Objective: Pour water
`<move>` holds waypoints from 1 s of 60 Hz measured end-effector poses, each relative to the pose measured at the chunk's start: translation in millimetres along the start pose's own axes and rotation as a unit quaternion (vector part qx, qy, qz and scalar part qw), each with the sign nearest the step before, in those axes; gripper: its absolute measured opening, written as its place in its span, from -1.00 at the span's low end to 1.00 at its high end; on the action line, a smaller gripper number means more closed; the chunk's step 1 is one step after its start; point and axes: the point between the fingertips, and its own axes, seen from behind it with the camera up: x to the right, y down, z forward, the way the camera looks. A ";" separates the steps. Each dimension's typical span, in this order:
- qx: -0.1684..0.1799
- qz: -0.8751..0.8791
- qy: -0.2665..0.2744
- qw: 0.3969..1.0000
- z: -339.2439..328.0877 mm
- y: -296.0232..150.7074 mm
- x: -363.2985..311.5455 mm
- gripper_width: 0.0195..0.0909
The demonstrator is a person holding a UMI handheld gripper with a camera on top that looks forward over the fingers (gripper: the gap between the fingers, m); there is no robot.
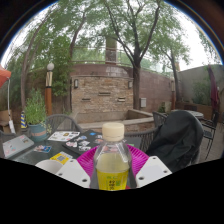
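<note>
Gripper [112, 172]: fingers pinching the bottle
Bottle [112, 160]: yellow liquid, cream cap, upright
Tabletop [40, 150]: cluttered, beyond

Bottle [112, 160] upright between the fingers of the gripper [112, 172], on the table [40, 150]; chair [180, 140] right, stone fireplace [103, 92] behind.
</note>
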 end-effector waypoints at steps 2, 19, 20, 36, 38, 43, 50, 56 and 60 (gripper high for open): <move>-0.008 -0.005 0.003 1.000 6.1 6.3 -5.4 -0.25; -0.012 -0.007 0.017 1.000 4.1 32.1 15.3 -0.08; -0.017 -0.003 0.018 1.000 1.3 30.9 9.4 -0.04; -0.104 0.078 0.019 0.991 -64.5 42.2 8.3 0.80; -0.109 0.080 0.023 0.991 -77.7 41.3 4.7 0.80; -0.126 0.084 0.031 0.988 -119.2 36.0 -3.5 0.80; -0.136 0.083 0.035 0.987 -185.3 18.6 -27.0 0.80; -0.149 0.075 0.035 0.985 -243.0 2.3 -59.2 0.79; -0.150 0.071 0.042 0.985 -277.8 -8.4 -81.9 0.79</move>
